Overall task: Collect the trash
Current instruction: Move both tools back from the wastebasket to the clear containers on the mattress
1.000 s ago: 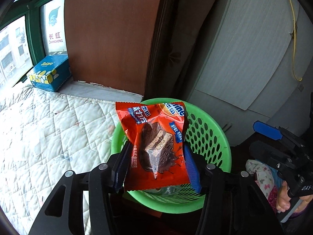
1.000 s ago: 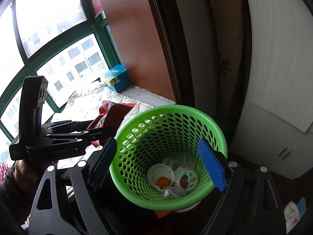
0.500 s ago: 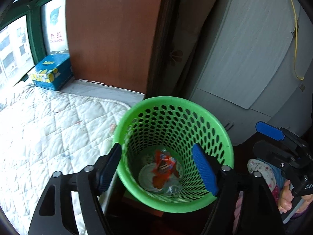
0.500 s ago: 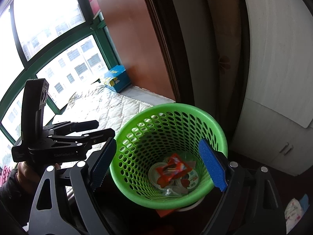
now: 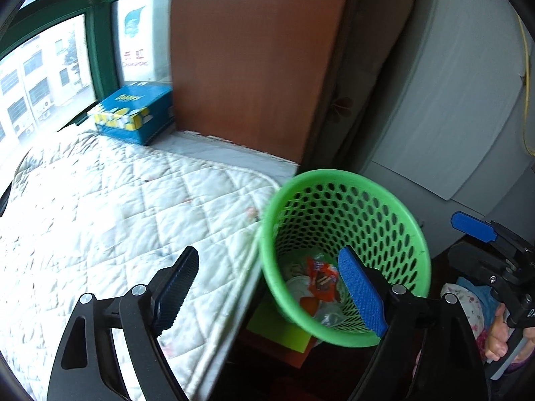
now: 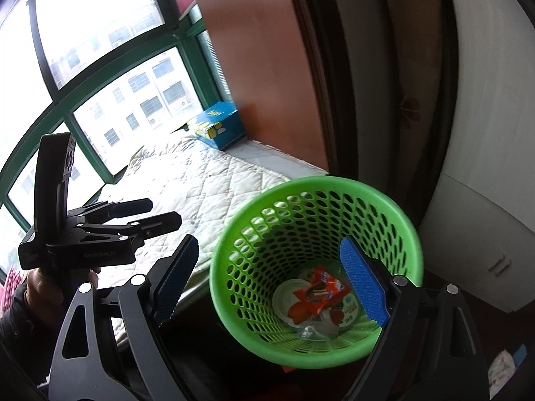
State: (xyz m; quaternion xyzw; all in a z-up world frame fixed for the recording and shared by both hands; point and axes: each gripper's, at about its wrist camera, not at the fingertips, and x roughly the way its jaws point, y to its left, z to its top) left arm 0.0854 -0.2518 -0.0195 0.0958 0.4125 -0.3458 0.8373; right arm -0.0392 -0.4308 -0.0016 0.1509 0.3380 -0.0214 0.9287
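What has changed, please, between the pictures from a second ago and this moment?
The left gripper let go of the orange snack wrapper, which fell into the green perforated plastic basket and now lies on the white lids at its bottom. That gripper, now open and empty, then swung left over the white quilted mattress. The right gripper stayed open above the basket; the blue cardboard box did not move.

Left gripper (image 5: 267, 287), at the lower frame, was matte black plastic with cut-out triangular arms, silver screw heads and ribbed blue pads (image 5: 362, 295). Right gripper (image 6: 267, 284) looked identical. At lower left, a bare-skinned hand (image 6: 40, 287) showed beside a dark sleeve (image 6: 16, 317).
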